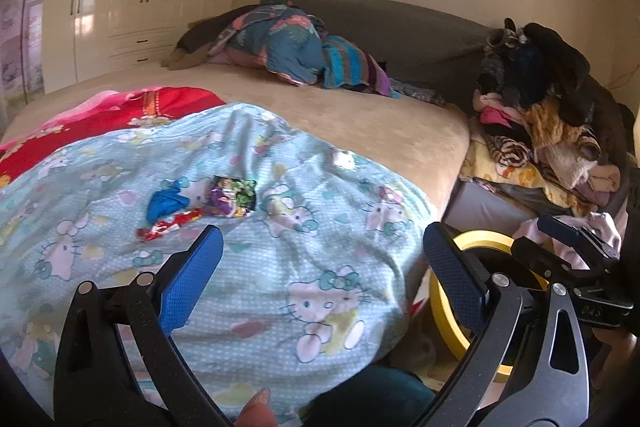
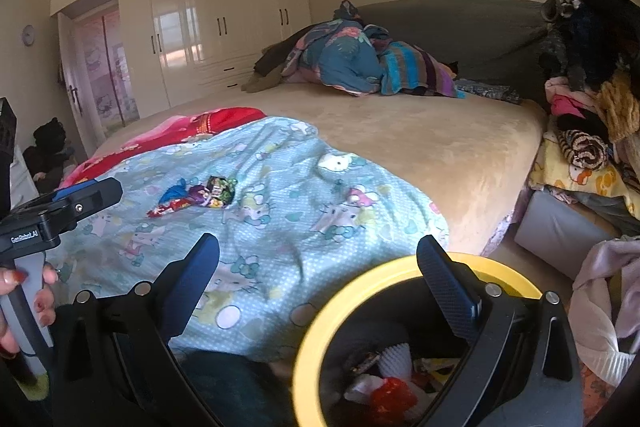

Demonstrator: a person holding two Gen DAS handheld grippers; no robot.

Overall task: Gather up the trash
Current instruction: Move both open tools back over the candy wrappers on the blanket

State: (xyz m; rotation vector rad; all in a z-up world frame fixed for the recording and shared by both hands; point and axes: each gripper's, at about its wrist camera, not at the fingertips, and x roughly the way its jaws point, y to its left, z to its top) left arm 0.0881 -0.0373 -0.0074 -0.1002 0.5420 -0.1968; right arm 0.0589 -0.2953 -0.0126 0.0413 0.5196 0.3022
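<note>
Right wrist view looks past the right tool (image 2: pixel 318 265), fingers spread apart and empty, poised over the yellow-rimmed bin (image 2: pixel 320 311) already holding trash, likely parked beside the bed (image 2: pixel 440 147) for short drops. Left tool (image 1: pixel 322 259) also gapes empty. Farther, wrappers (image 1: pixel 200 201) lie on the cartoon blanket (image 1: pixel 304 267), unobstructed; clothes pile (image 1: pixel 540 131) sits beyond.

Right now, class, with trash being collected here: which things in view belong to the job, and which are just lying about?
Belong to the job:
- wrappers on the blue blanket
- yellow-rimmed bin, trash already inside
- left gripper and right gripper, both open

Just lying about:
- clothes pile
- bedding heap
- red blanket
</note>
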